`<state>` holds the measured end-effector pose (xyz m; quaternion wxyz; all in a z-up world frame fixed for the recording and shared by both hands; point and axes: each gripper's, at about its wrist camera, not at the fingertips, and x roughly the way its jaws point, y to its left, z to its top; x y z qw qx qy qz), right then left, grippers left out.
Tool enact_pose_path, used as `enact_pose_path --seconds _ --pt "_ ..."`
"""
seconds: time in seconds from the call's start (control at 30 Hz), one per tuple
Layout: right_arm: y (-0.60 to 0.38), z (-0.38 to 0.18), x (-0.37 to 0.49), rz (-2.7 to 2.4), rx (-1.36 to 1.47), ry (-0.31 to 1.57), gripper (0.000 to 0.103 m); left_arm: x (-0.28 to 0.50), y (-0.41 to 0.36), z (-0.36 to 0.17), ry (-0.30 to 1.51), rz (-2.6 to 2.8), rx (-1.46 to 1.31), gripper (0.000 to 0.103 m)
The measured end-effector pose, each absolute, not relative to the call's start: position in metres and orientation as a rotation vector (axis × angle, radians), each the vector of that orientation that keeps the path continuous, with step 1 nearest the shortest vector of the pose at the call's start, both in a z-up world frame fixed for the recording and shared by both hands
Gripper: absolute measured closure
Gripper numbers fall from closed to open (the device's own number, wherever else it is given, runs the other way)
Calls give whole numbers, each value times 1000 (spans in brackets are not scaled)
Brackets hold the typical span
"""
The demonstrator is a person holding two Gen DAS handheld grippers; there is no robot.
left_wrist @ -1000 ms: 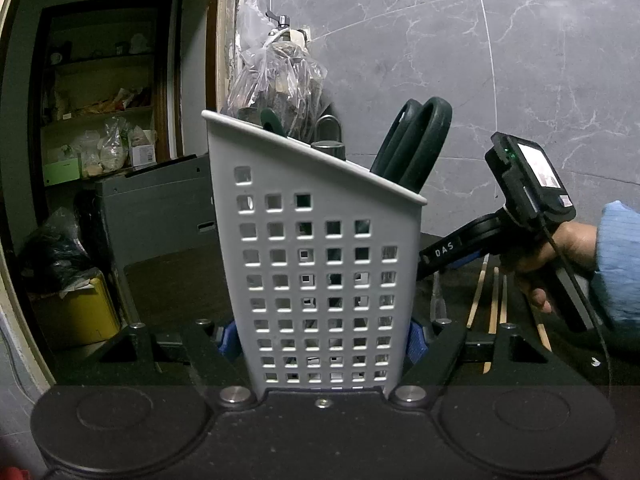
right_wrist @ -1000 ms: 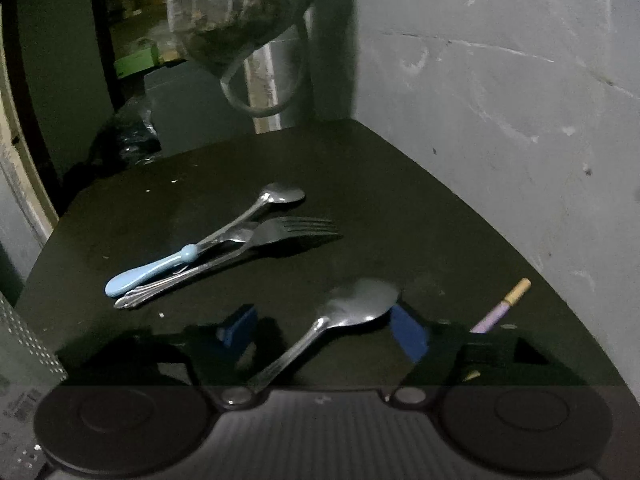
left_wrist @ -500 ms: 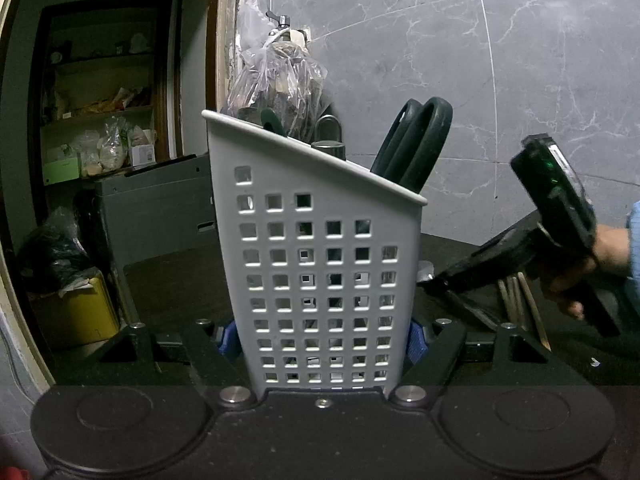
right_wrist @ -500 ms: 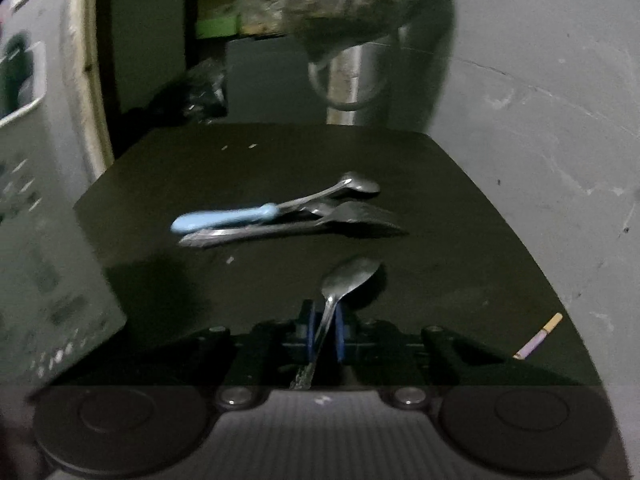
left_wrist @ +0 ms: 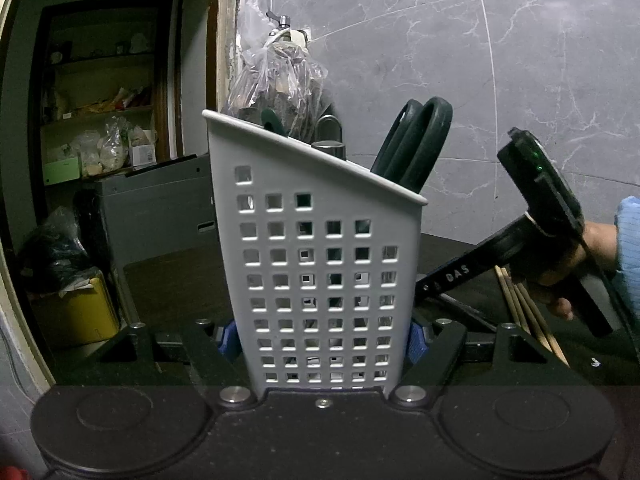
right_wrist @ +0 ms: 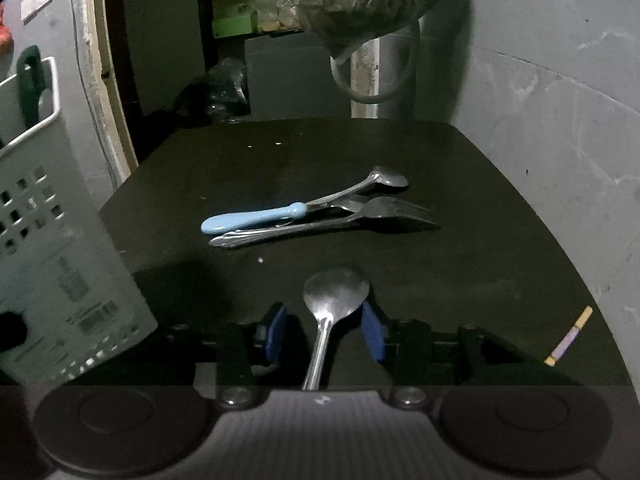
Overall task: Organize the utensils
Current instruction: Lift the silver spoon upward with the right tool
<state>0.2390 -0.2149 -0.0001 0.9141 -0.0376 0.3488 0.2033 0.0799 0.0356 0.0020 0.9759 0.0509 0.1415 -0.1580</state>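
Left gripper (left_wrist: 322, 336) clamped on one white caddy (left_wrist: 320, 264). Right gripper (right_wrist: 324, 332) just reopened, pads clear of one steel spoon (right_wrist: 332, 300) lying between them. Behind: three utensils (right_wrist: 320, 216) on table (right_wrist: 460, 280).

Spoon (right_wrist: 334, 300) between parted tongs (right_wrist: 325, 330)

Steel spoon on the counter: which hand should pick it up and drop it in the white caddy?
Right. The right gripper already straddles the steel spoon, pads apart, after its jaws just opened. The left gripper is clamped on the white caddy, steadying it, so it isn't free.
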Motion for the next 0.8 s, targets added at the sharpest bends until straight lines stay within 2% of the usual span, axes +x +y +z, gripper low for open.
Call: enact_pose_path --seconds 0.07,0.1,0.13,0.2,0.33,0.63,0.67,0.7,0.8 --pt "-217 1 244 418 -41 724 59 80 35 2 286 -319 102 27" --pt "-218 1 246 418 -24 727 68 80 35 2 286 -318 103 27" --pt "-220 1 248 420 -6 729 71 80 36 2 286 -318 103 27" --pt "-221 1 251 413 13 732 88 80 35 2 286 -319 103 27" --pt "-220 1 250 416 22 729 92 80 35 2 286 -318 103 27" --pt "-215 3 266 432 67 765 89 80 35 2 286 -319 103 27" --pt "-214 3 267 431 65 765 91 80 35 2 286 -319 103 27" --pt "-212 3 267 432 61 766 98 80 35 2 286 -319 103 27" --pt "-210 2 263 430 59 759 101 80 35 2 285 -319 104 27"
